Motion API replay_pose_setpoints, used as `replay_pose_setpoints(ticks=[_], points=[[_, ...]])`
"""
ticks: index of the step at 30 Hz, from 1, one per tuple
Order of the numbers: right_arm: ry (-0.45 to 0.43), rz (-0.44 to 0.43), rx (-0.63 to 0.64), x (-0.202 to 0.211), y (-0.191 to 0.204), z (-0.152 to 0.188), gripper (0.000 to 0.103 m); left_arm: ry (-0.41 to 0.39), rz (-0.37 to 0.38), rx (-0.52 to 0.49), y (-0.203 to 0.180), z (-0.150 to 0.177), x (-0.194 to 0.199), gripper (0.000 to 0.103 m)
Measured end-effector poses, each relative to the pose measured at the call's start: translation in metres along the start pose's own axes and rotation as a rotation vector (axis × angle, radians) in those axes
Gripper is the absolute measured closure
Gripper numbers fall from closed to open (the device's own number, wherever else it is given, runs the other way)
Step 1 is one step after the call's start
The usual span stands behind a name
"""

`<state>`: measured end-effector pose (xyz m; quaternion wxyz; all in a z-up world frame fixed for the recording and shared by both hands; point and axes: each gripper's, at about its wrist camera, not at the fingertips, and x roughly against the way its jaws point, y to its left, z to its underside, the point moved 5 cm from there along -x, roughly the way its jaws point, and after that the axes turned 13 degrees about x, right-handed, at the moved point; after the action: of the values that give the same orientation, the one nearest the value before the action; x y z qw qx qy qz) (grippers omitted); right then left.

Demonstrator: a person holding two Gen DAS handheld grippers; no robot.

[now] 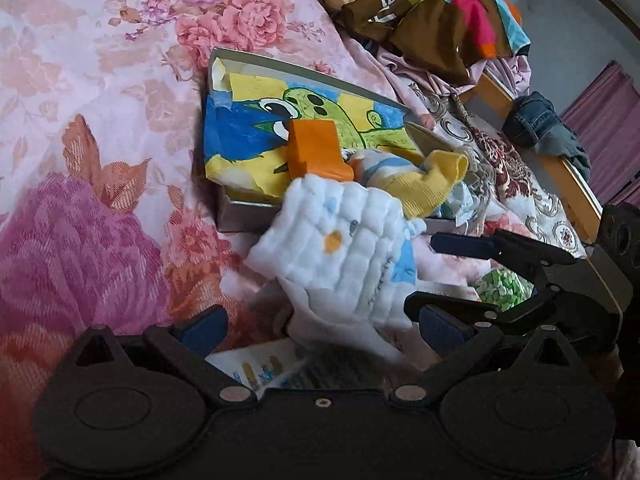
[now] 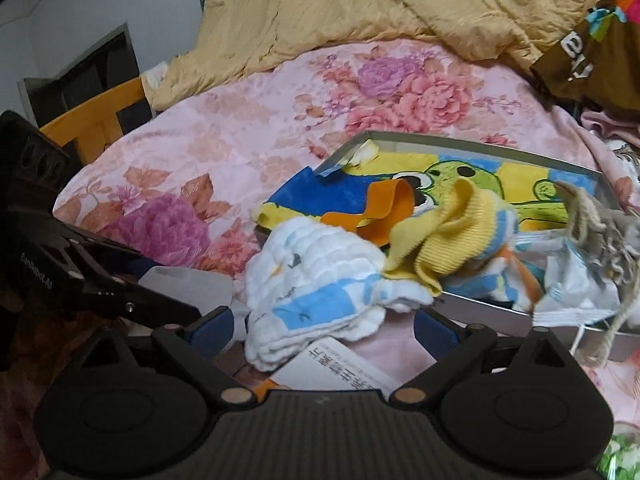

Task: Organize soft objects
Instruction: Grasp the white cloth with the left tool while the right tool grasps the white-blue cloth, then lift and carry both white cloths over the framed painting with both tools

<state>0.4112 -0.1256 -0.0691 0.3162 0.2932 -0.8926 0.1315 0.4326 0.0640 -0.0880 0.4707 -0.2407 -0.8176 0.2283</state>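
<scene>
Quilted white cloth (image 1: pixel 348 256) with blue and orange prints is lying crumpled on the floral bed (image 1: pixel 100 120), spilling over the near edge of the shallow grey box (image 1: pixel 240 216). It is sitting between the spread fingers of the left claw (image 1: pixel 320 328), which is gaping wide and gripping nothing. The right claw (image 2: pixel 324 326) is likewise standing wide, the cloth bunched just ahead of it. Beside the cloth, a yellow sock (image 2: pixel 440 236) and an orange strap (image 2: pixel 380 208) are resting on a frog-print towel (image 1: pixel 248 128) inside the box.
</scene>
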Motion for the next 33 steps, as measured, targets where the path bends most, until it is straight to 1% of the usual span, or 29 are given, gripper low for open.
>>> replay_pose_setpoints(ticks=[1,2,4,6,8,12,14,16,18,20,21,23,24,25,27,29,31,33], points=[[0.006,-0.005,-0.006,-0.002,0.000,-0.002,0.008,0.011,0.016,0.009,0.001,-0.001,0.000,0.010],[0.011,-0.011,-0.015,-0.003,-0.002,-0.004,0.008,0.018,0.032,0.014,0.003,-0.002,0.000,0.017],[0.027,-0.026,-0.046,-0.007,-0.006,-0.006,0.011,0.012,0.046,0.046,0.007,-0.002,-0.001,0.027],[0.062,-0.038,-0.087,-0.012,-0.010,-0.006,0.015,0.000,0.060,0.074,0.010,0.000,0.001,0.031],[0.088,-0.050,-0.128,-0.016,-0.015,-0.007,0.018,-0.007,0.061,0.075,0.009,0.001,0.003,0.042],[0.128,-0.062,-0.142,-0.024,-0.018,-0.008,0.021,-0.010,0.060,0.076,0.007,0.003,0.005,0.049],[0.140,-0.069,-0.149,-0.028,-0.019,-0.008,0.024,-0.002,0.056,0.076,0.006,0.003,0.004,0.055],[0.137,-0.072,-0.153,-0.031,-0.018,-0.009,0.024,0.004,0.052,0.055,0.004,0.002,0.003,0.060],[0.125,-0.072,-0.152,-0.034,-0.018,-0.009,0.027,0.001,0.040,0.043,0.005,0.001,0.001,0.064],[0.110,-0.056,-0.157,-0.035,-0.019,-0.007,0.035,-0.007,0.024,0.044,0.007,0.001,0.001,0.073],[0.103,-0.046,-0.169,-0.035,-0.019,-0.006,0.038,-0.010,0.013,0.045,0.007,0.001,0.002,0.075],[0.091,-0.038,-0.191,-0.034,-0.017,-0.003,0.047,-0.013,-0.007,0.044,0.007,0.001,0.002,0.089],[0.089,-0.029,-0.198,-0.033,-0.016,-0.001,0.052,-0.013,-0.010,0.040,0.005,0.001,0.003,0.089],[0.090,-0.021,-0.201,-0.032,-0.015,0.000,0.059,-0.018,-0.009,0.029,0.003,0.001,0.004,0.090],[0.085,0.002,-0.194,-0.027,-0.012,0.001,0.064,-0.031,-0.017,0.023,-0.001,0.000,0.006,0.092],[0.073,0.020,-0.178,-0.021,-0.009,-0.001,0.073,-0.054,-0.020,0.028,-0.005,-0.002,0.011,0.092],[0.055,0.033,-0.159,-0.013,-0.006,-0.003,0.077,-0.083,-0.030,0.016,-0.012,-0.003,0.017,0.092],[0.042,0.043,-0.148,-0.005,-0.003,-0.003,0.077,-0.109,-0.046,0.004,-0.018,-0.003,0.022,0.093]])
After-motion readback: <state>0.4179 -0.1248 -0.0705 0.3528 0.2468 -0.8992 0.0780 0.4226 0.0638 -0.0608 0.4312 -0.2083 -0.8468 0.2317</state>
